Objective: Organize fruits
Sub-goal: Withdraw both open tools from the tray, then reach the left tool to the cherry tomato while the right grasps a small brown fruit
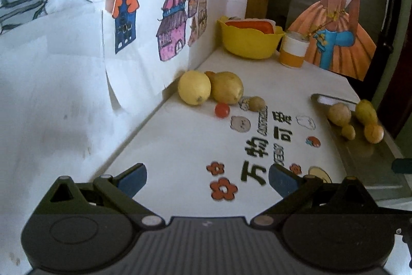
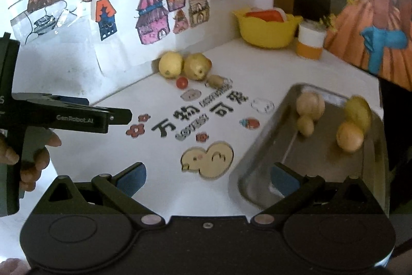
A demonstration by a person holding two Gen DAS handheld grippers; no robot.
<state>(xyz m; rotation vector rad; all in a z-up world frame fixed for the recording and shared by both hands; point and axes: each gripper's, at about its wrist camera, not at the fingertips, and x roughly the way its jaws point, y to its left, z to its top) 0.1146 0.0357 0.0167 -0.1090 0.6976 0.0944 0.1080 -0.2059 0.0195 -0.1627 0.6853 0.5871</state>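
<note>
By the wall lie a yellow lemon [image 1: 194, 87] [image 2: 170, 64], a tan pear-like fruit [image 1: 227, 87] [image 2: 196, 66], a small red tomato [image 1: 222, 110] [image 2: 182, 82] and a brown kiwi [image 1: 257, 103] [image 2: 215, 80]. A metal tray [image 2: 260, 166] [image 1: 360, 161] on the right holds several yellow-brown fruits [image 2: 310, 103] [image 1: 339, 114]. My left gripper [image 1: 207, 179] is open and empty, well short of the lemon group. My right gripper [image 2: 208, 178] is open and empty over the tray's near left corner. The left gripper's body [image 2: 74, 116], held by a hand, shows at the left of the right wrist view.
A yellow bowl [image 1: 248, 41] [image 2: 266, 31] with an orange-lidded item and a white-and-orange cup [image 1: 293, 50] [image 2: 310, 41] stand at the back. Paper drawings line the left wall [image 1: 144, 25]. The white tabletop [image 1: 180, 146] carries printed stickers and black characters.
</note>
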